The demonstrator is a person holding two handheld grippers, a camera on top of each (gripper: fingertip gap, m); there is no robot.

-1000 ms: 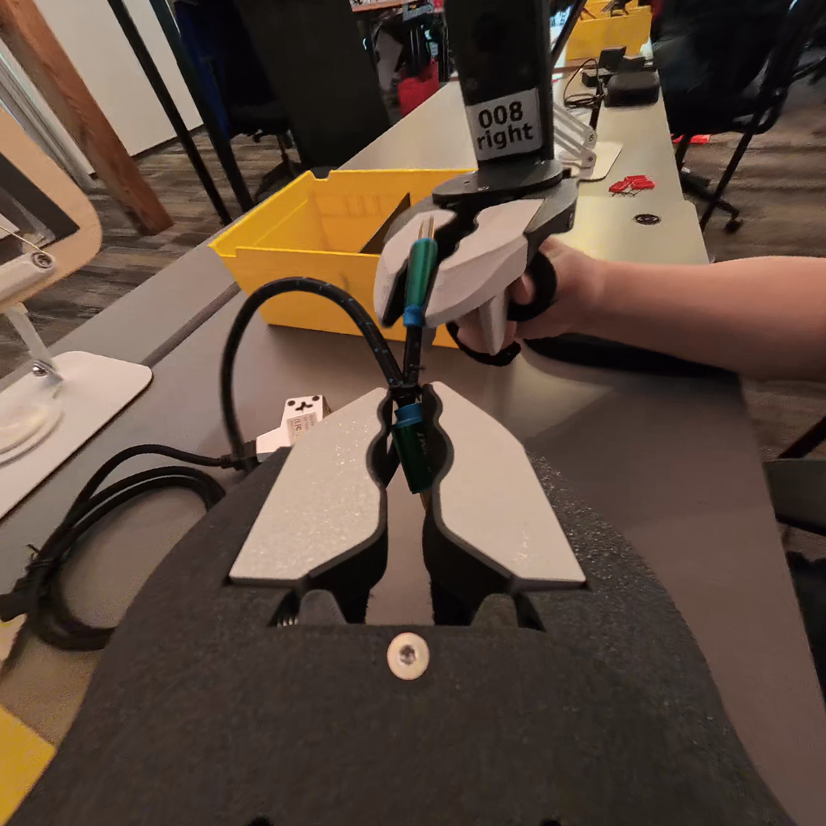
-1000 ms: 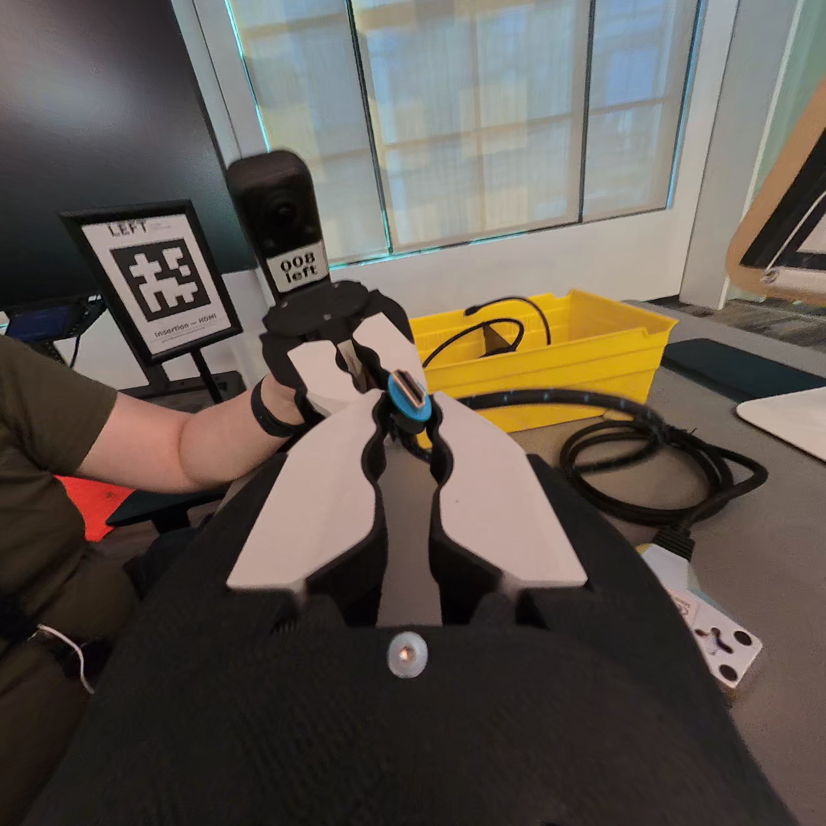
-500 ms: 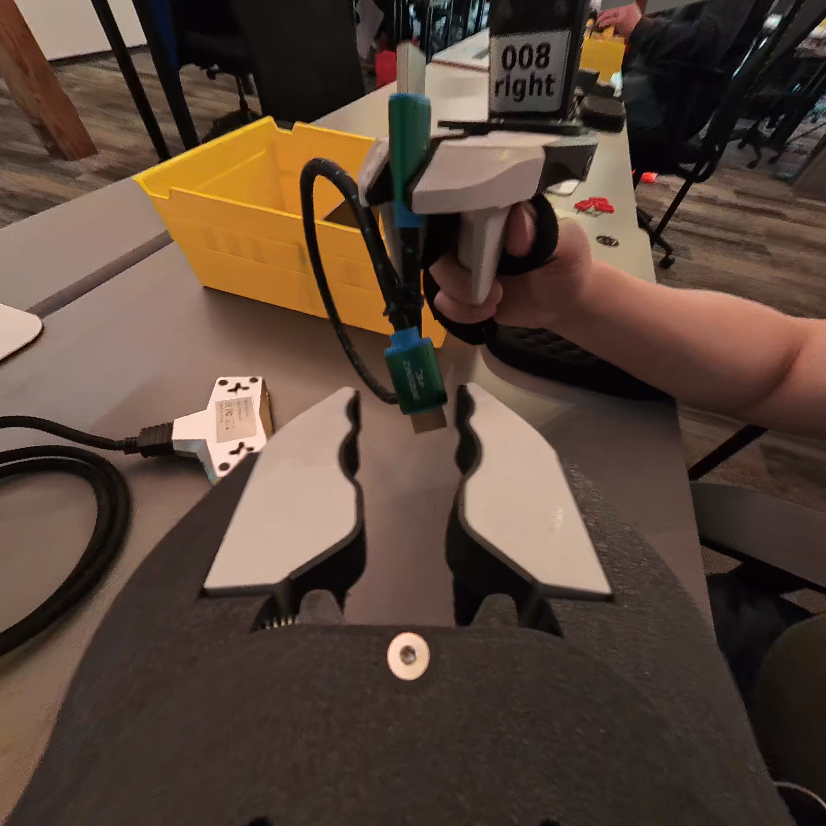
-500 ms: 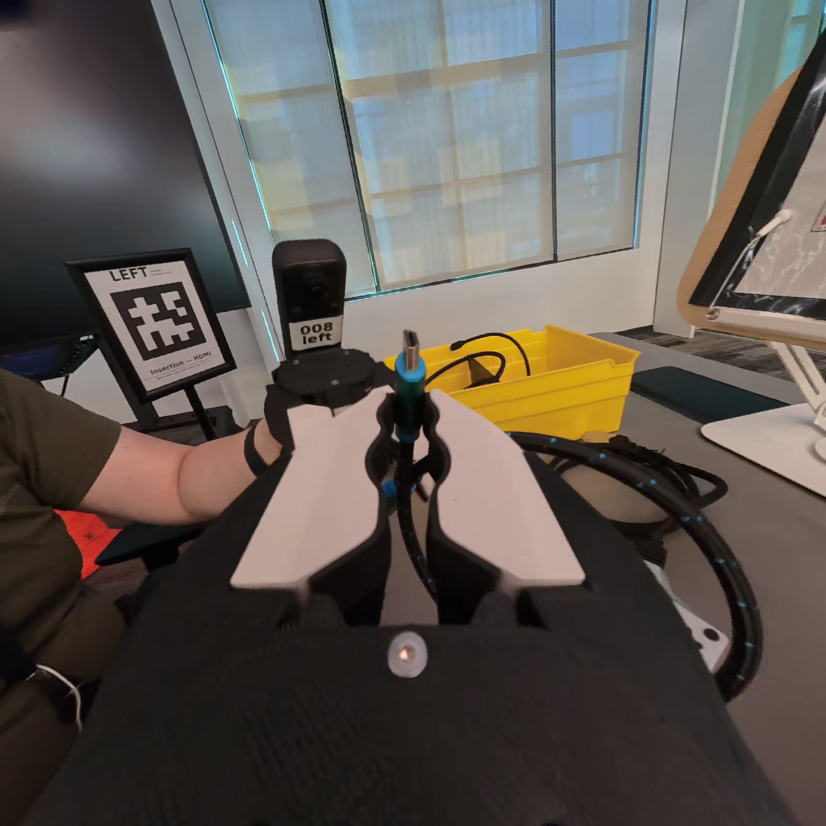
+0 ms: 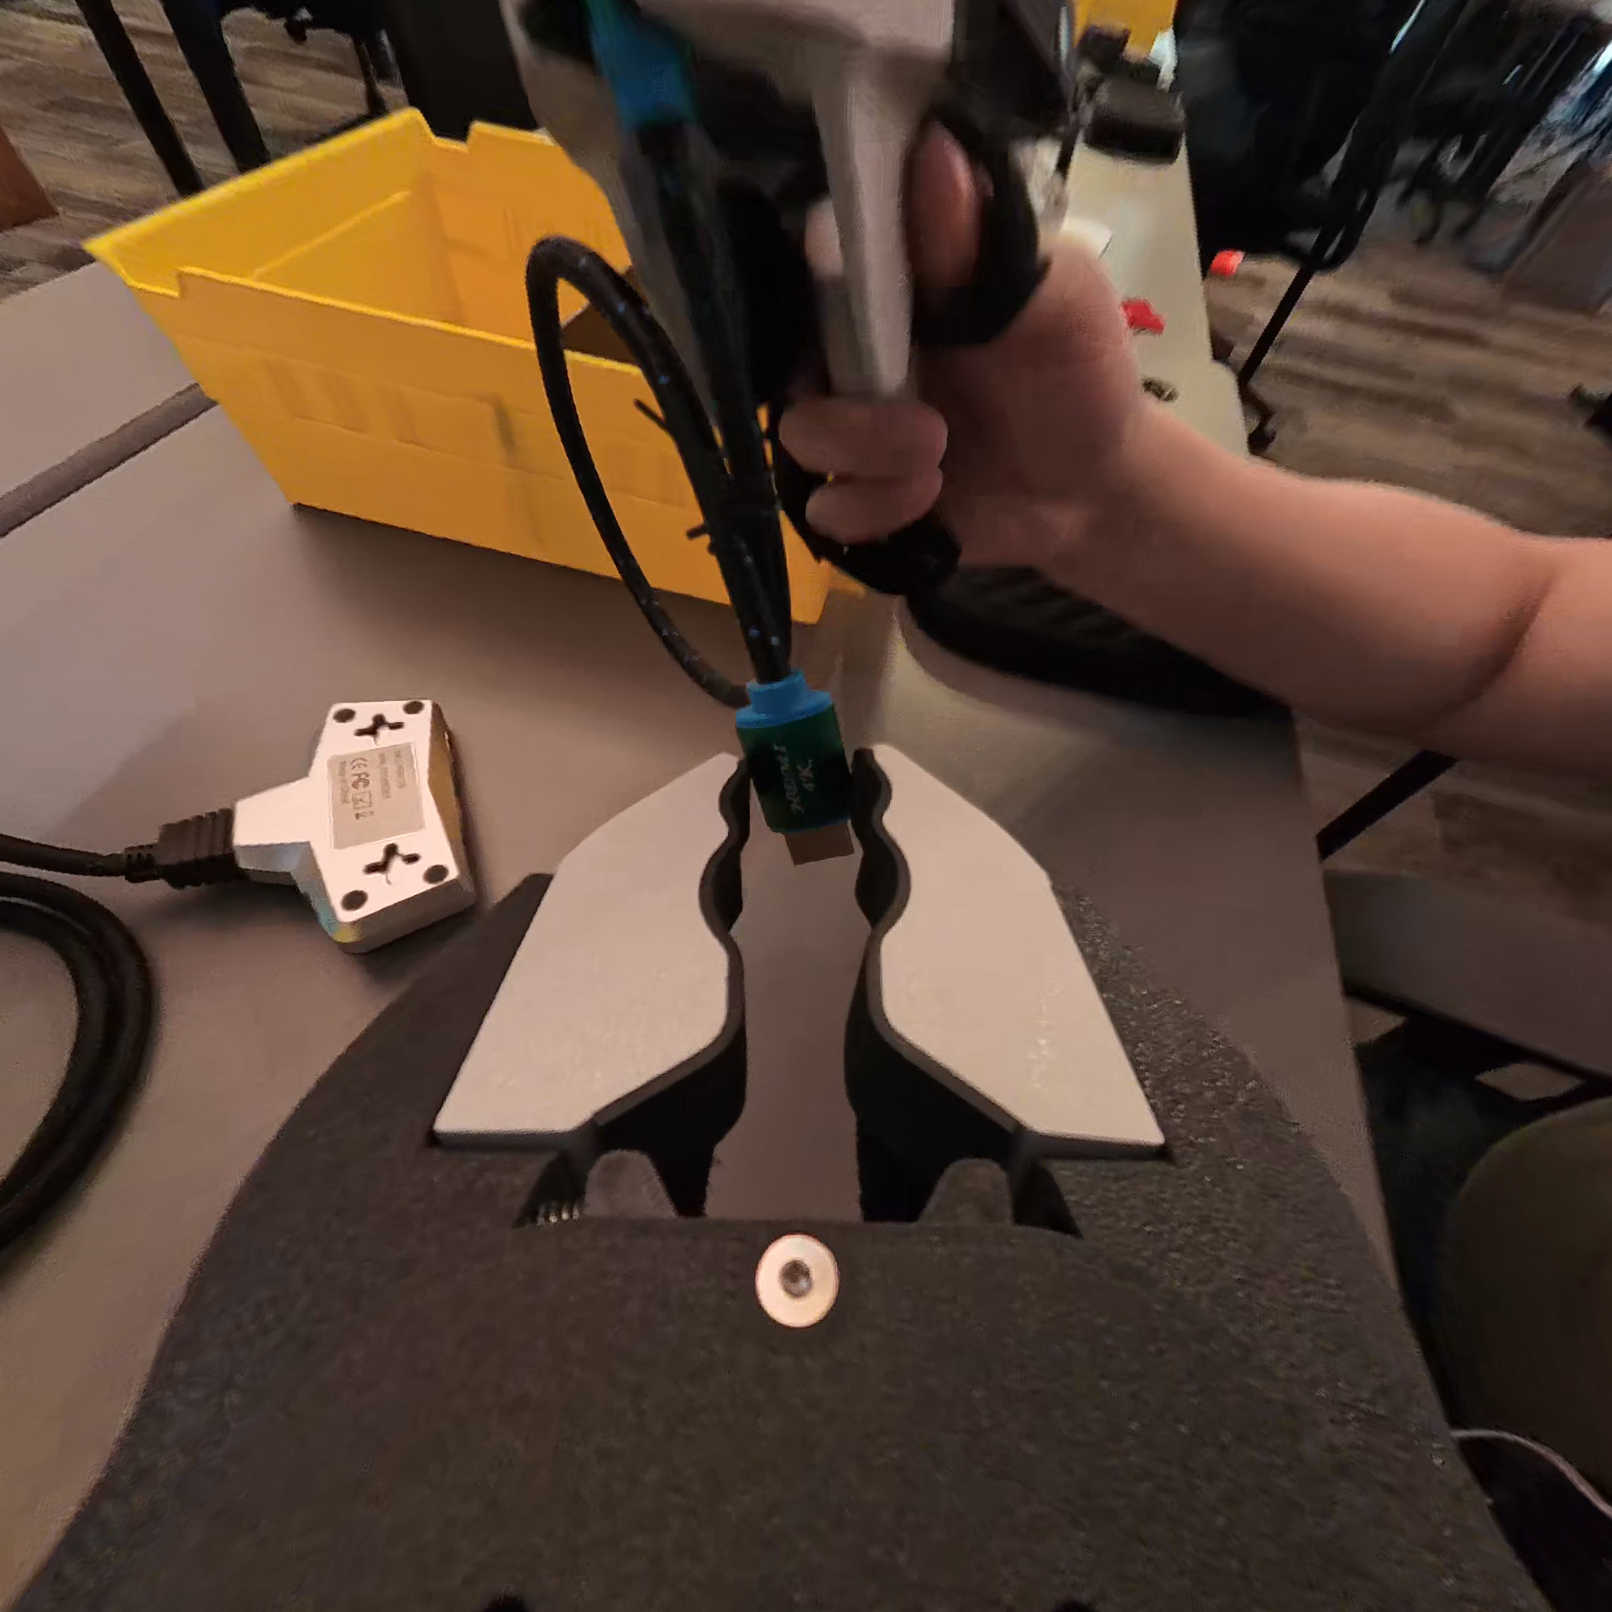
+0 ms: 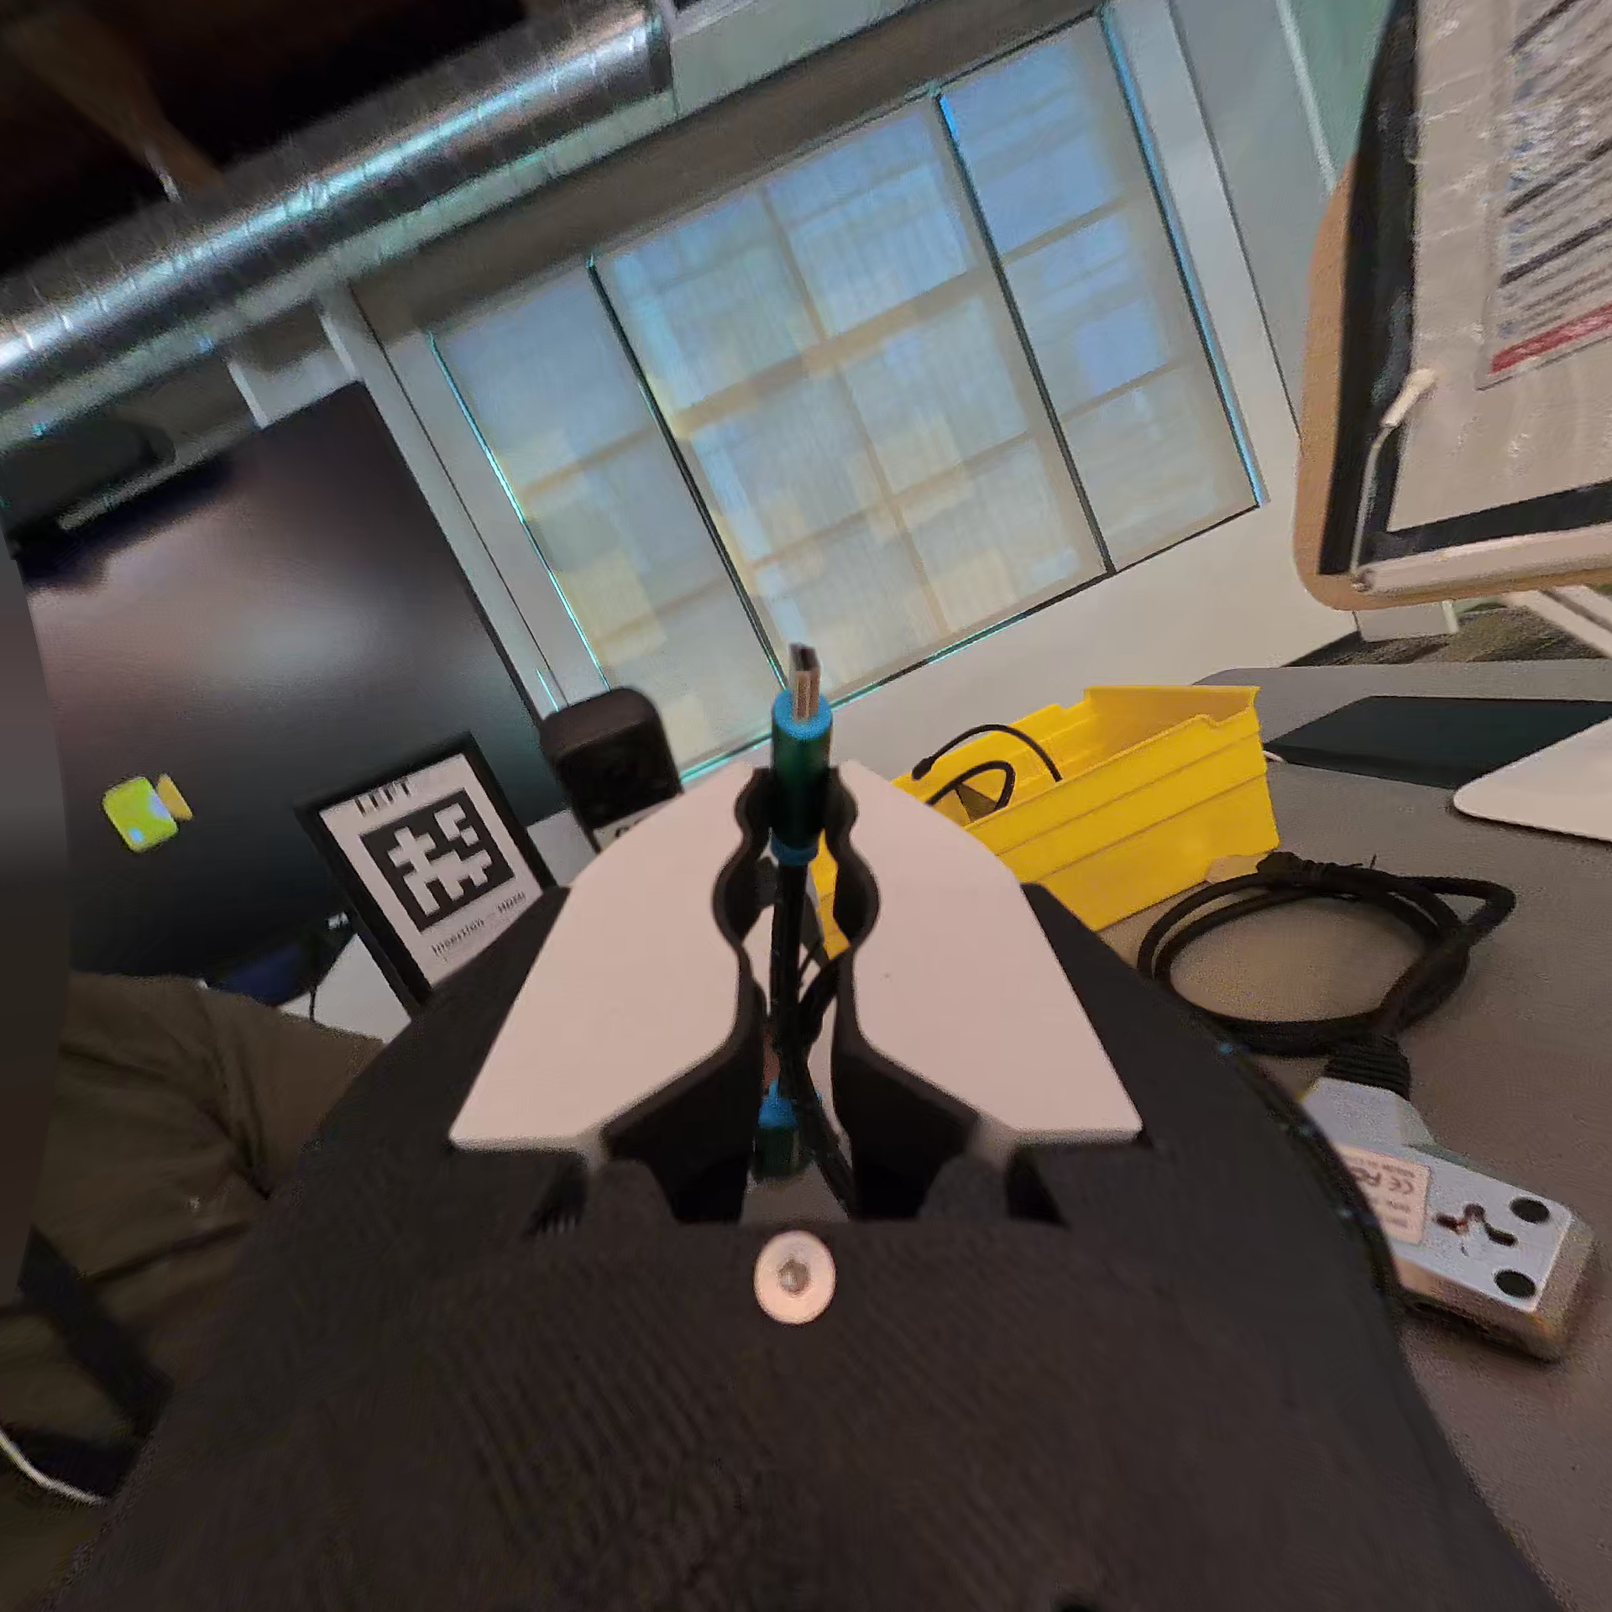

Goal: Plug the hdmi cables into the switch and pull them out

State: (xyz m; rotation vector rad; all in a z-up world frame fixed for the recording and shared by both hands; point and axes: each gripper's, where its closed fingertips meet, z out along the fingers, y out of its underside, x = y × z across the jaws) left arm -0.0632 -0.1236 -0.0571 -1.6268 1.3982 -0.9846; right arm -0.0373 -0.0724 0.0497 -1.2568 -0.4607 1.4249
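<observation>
Cable hangs between the two claws, and its lower end is the thing that matters. In the left wrist view the green-and-blue lower plug dangles metal tip down, its long axis close to upright, right between the fingertips of the left claw, whose jaws stand a little wider than the plug and, as far as the angle shows, do not yet press on it. The right claw, seen in its own view, is clamped narrow on the upper plug of the same braided cable, tip pointing to the top of the frame; in the left view it is blurred at upper centre. The switch lies flat on the grey worktop at centre left of that view, beside the left claw and nearer to it than to the right, with a black lead already attached at its left end. Judging by this, the left claw needs to close on the hanging plug, then turn it sideways toward the switch. A yellow bin sits behind.
</observation>
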